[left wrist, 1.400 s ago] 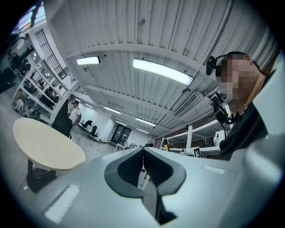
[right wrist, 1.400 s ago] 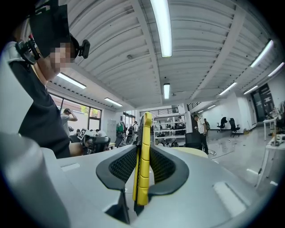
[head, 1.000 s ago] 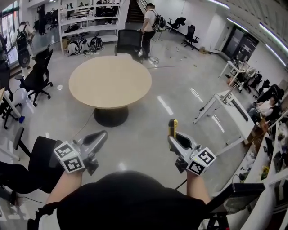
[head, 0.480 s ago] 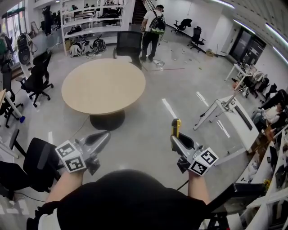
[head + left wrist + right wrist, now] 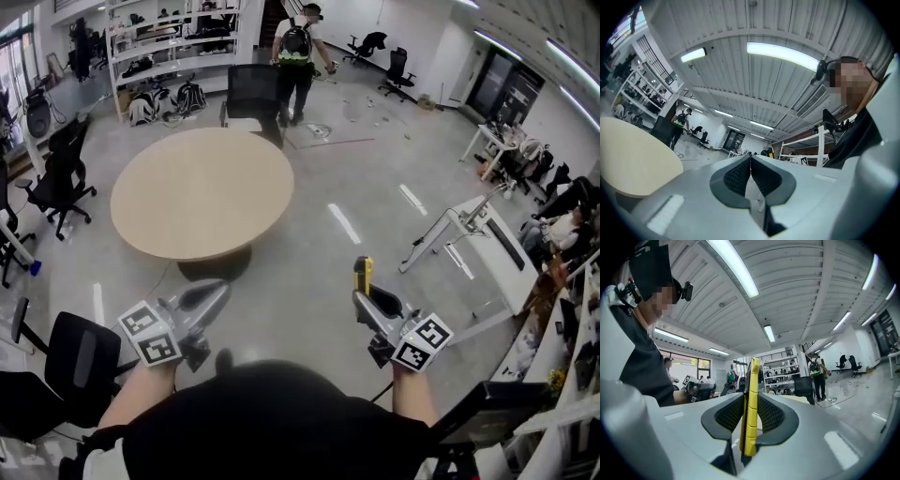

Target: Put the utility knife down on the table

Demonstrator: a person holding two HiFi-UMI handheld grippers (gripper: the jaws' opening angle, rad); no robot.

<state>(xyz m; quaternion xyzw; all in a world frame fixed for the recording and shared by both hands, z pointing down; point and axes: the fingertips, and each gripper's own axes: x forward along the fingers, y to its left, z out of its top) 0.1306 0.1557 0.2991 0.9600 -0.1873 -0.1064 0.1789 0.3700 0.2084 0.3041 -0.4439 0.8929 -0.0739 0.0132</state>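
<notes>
Right gripper (image 5: 361, 298) clenched on yellow utility knife (image 5: 362, 271), well short of round counter (image 5: 202, 192)
Left gripper (image 5: 221, 289) closed, empty
Advice: reach over counter, tilt knife flat, lower until touching, then release away from edge

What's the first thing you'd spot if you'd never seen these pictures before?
The bright yellow utility knife jumps out first, pinched on edge between the jaws of the right gripper, low and right of middle in the head view. Next is the big round tan table, ahead and to the left. The left gripper, low on the left, has its jaws shut on nothing.
</notes>
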